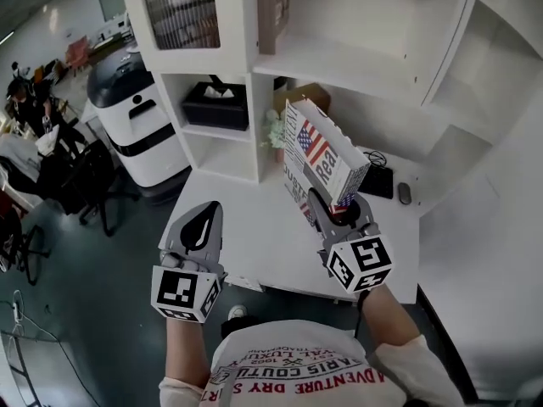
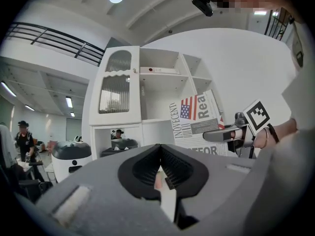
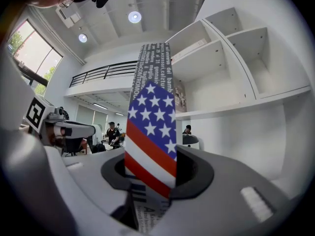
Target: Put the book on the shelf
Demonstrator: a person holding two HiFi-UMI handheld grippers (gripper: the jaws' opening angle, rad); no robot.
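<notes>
Now I'm gripping book w/ R tongs by low edge, L tongs idling shut; it's prob. risking pivoting, clipping shelf edge.

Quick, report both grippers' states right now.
The left gripper is shut and empty.
The right gripper is shut on the book.

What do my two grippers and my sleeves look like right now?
The left claw and right claw are both grey plastic with black ribbed pads. Each carries a white cube printed with black square markers. You wear a white shirt with red lettering and pale sleeves.
</notes>
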